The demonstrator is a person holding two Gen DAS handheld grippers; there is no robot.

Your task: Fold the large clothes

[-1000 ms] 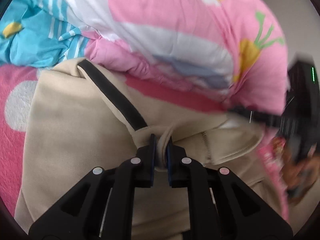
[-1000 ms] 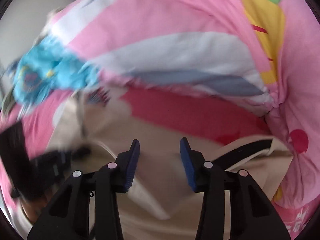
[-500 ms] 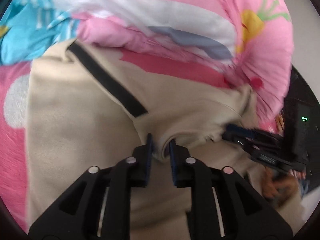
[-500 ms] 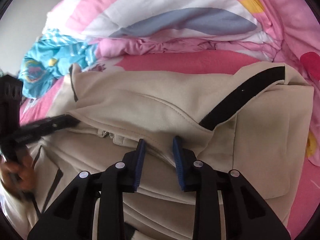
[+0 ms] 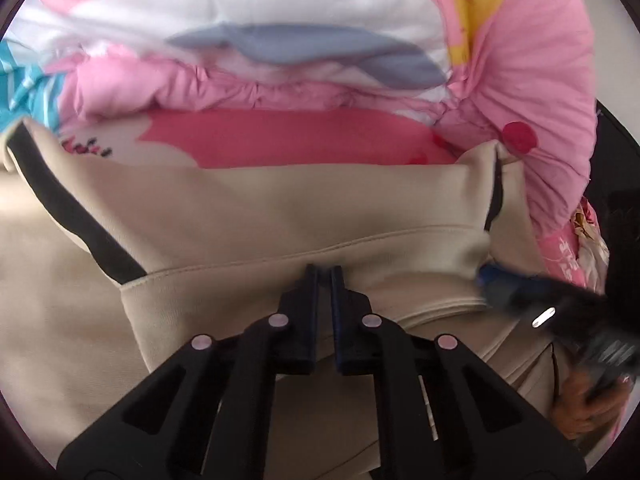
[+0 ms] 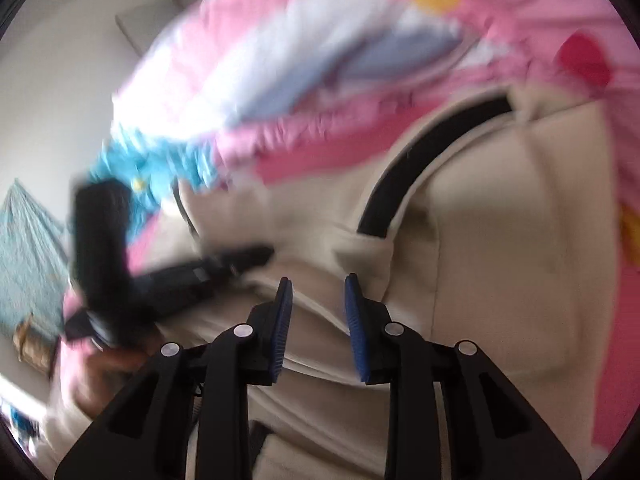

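A beige jacket (image 5: 280,208) with black stripes (image 5: 72,216) lies spread on a pink sheet (image 5: 280,140). My left gripper (image 5: 324,272) sits at a stitched hem near the middle of the jacket. Its jaws are closing, and they are pinched on that hem. From the right, my right gripper (image 5: 492,276) reaches the same hem further along. In the right wrist view, the right gripper (image 6: 316,292) has its jaws a little apart. A thick fold of the jacket (image 6: 500,240) fills the gap. The left gripper (image 6: 240,258) is blurred at the left.
A bunched pink, white and grey quilt (image 5: 280,40) lies just beyond the jacket. A blue patterned cloth (image 6: 160,160) lies at the far left. A hand (image 5: 588,404) grips the right tool's handle. A pale wall and a teal cloth (image 6: 28,248) stand at the left.
The left gripper let go of a bunched bit of fabric, shifted along the jacket and closed on the hem. The right gripper came down onto the jacket and its jaws narrowed around a fold.
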